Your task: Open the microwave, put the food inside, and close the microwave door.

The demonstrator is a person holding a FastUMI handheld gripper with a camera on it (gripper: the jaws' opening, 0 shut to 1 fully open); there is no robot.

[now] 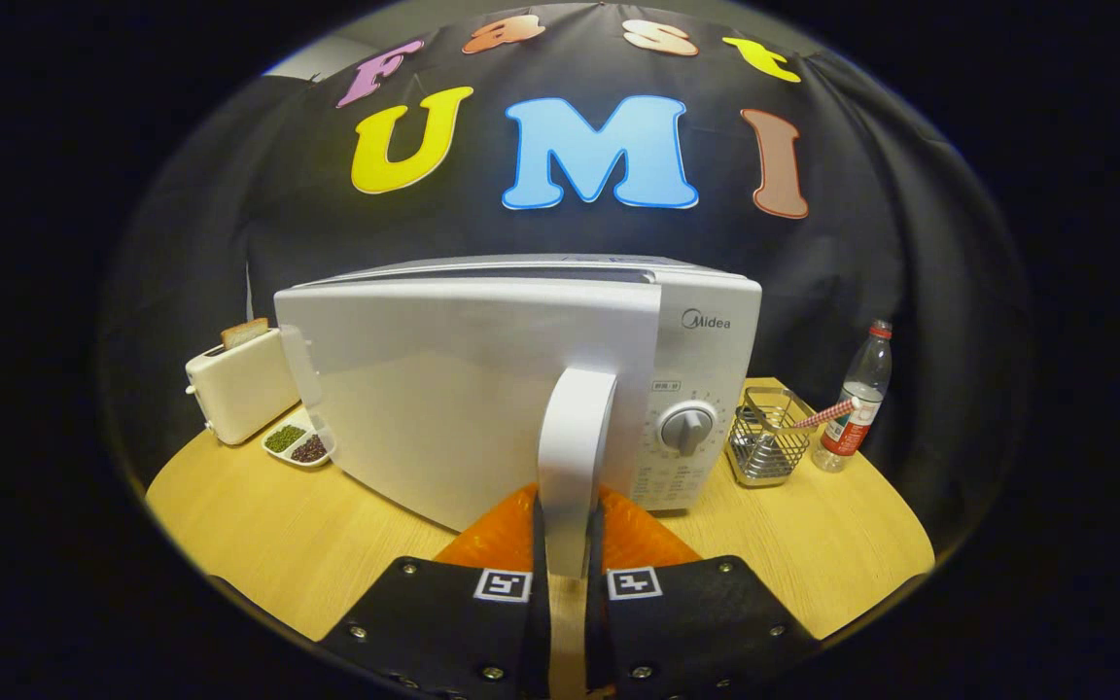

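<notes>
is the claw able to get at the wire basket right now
Probably not as things stand: the claw is shut on the microwave door handle. The wire basket sits beyond, right of the microwave, so it must let go first.

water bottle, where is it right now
In the gripper view the water bottle stands upright on the wooden table, far right beyond the fingers, just past the wire basket that sits beside the microwave.
</notes>
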